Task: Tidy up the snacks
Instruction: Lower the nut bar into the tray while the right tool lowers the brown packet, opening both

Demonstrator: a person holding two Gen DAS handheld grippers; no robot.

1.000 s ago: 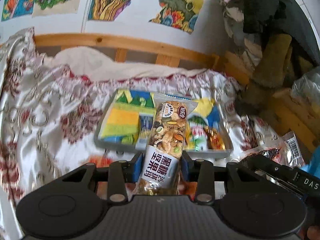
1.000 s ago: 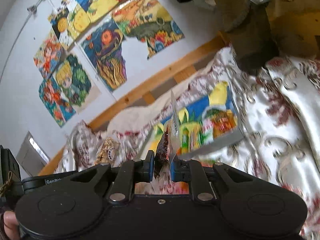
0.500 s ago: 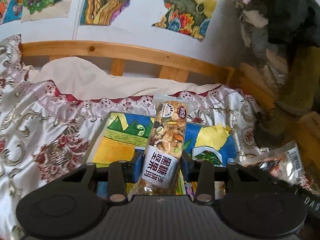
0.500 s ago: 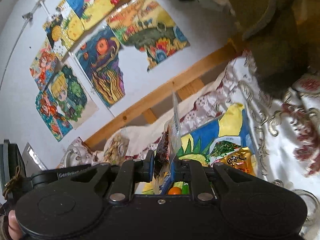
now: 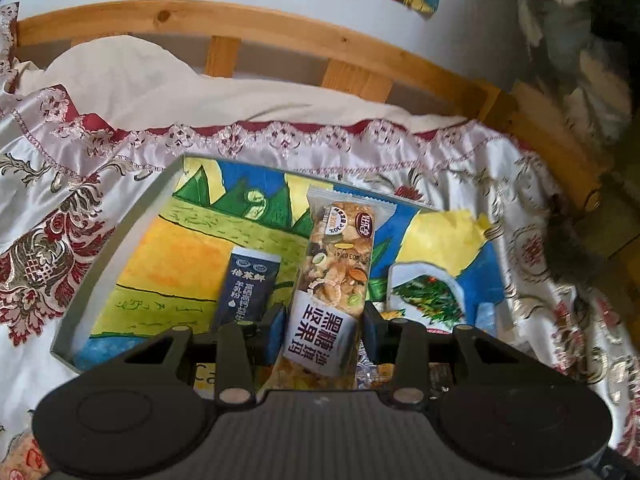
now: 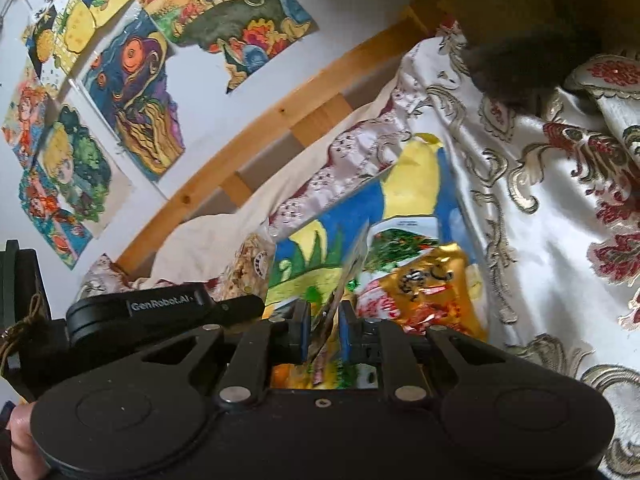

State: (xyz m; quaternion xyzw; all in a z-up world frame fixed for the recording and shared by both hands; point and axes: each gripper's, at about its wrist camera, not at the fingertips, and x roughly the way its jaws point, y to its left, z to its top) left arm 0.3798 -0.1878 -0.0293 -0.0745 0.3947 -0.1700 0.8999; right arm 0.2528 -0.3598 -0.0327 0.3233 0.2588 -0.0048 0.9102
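Left wrist view: the left gripper (image 5: 325, 330) clamps a clear-wrapped nut bar (image 5: 335, 280) between its blue pads, the bar standing lengthwise along the fingers with its sealed end pointing toward the far edge of the tray (image 5: 100, 256). The tray, grey-rimmed and lined with a painted sheet of yellow, green and blue, lies on a patterned satin bedspread (image 5: 60, 200). Inside it, a dark blue sachet (image 5: 246, 290) lies just left of the bar, near the tray's near edge, and a white-and-green packet (image 5: 426, 292) lies toward the right edge. A wooden bed rail (image 5: 280, 36) runs behind the far edge. Right wrist view: the right gripper (image 6: 324, 332) is clenched on a thin, flat snack packet (image 6: 344, 280) seen edge-on, which rises tilted from between the pads over the tray's painted lining (image 6: 416, 168). A gold foil packet (image 6: 432, 292) lies in the tray just right of the gripper, touching the white-and-green packet (image 6: 400, 240) beyond it. The left gripper's black body (image 6: 160, 308) and its nut bar (image 6: 250, 264) appear at left; paintings (image 6: 132, 92) hang on the wall.
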